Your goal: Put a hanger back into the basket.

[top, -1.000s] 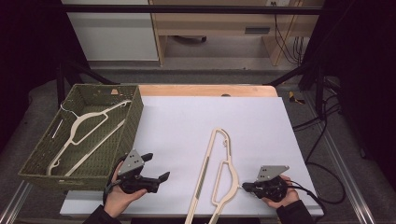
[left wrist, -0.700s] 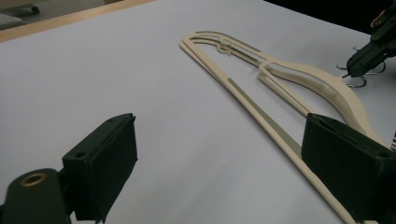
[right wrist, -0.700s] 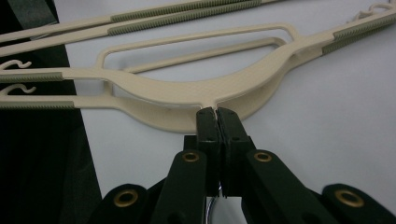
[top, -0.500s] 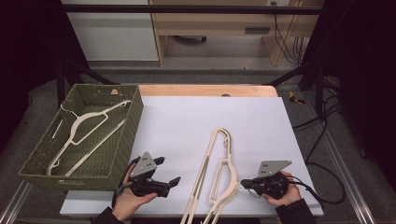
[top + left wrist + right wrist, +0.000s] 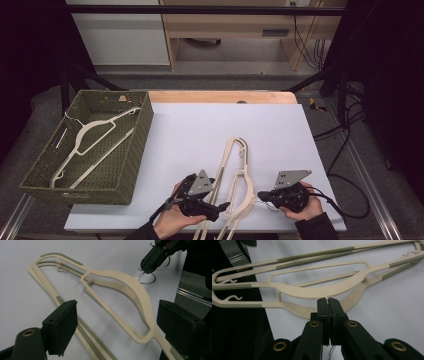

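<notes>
You've got two cream hangers (image 5: 235, 172) with grey-green ribbed grips, stacked flat on the white worktop (image 5: 190, 130), shoulders overlapping, wire hooks (image 5: 150, 277) pointing right, ends over the near edge.

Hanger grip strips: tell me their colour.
Olive green ribbed strips on the cream hanger; clearest in the right gripper view.

Your work surface is a white table (image 5: 210, 125) with a strip of bare wood along its far edge. On its left side sits a green woven basket (image 5: 127, 165). Near your edge, centre-right, lie two cream hangers (image 5: 239, 170), stacked and overlapping, their long ends reaching past the near edge.
</notes>
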`<state>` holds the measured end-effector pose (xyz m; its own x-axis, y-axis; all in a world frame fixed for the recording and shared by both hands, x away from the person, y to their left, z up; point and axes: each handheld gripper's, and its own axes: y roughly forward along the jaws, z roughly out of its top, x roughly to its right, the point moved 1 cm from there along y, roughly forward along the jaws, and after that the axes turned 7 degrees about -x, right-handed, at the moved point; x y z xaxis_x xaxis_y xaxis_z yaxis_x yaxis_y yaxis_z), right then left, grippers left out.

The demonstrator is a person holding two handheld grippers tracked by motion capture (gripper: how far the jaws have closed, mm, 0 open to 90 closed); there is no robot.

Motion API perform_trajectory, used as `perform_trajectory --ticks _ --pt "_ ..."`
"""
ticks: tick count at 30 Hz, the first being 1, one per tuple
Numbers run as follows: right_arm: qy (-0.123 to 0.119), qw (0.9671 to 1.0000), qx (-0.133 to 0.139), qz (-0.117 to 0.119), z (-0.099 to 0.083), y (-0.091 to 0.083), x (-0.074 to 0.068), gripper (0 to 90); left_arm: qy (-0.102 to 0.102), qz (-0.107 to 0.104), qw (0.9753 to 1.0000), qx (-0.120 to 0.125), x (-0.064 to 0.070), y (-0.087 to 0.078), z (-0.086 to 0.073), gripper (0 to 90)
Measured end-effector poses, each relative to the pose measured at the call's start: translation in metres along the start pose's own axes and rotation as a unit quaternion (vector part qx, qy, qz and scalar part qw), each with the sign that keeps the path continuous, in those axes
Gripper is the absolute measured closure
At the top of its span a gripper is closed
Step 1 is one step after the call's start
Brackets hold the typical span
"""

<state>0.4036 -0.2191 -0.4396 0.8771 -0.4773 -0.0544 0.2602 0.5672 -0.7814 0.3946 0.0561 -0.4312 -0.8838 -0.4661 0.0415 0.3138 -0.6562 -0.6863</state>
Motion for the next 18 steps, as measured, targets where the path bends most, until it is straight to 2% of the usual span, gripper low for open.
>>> perform_trajectory --ticks 1,7,10,13,18 --pt "0.006 1.0 -0.002 -0.002 0.001 0.0 -0.001 89.3 0.001 -0.004 1.0 -0.004 0.002 0.004 0.002 19.1" --pt "0.001 1.0 -0.003 -0.001 0.002 -0.001 -0.001 89.3 0.008 -0.019 0.9991 -0.036 0.014 0.027 0.014 28.6" --pt "0.008 1.0 -0.003 -0.002 0.003 -0.001 -0.001 89.3 0.015 -0.019 0.9983 -0.053 0.017 0.04 0.017 31.8" --pt "0.008 1.0 -0.004 -0.003 0.003 -0.001 -0.002 89.3 0.009 -0.025 0.9977 -0.063 0.019 0.049 0.019 34.9" --pt "0.007 1.0 -0.004 -0.003 0.003 -0.002 -0.002 89.3 0.009 -0.021 0.9966 -0.079 0.025 0.059 0.022 42.2"
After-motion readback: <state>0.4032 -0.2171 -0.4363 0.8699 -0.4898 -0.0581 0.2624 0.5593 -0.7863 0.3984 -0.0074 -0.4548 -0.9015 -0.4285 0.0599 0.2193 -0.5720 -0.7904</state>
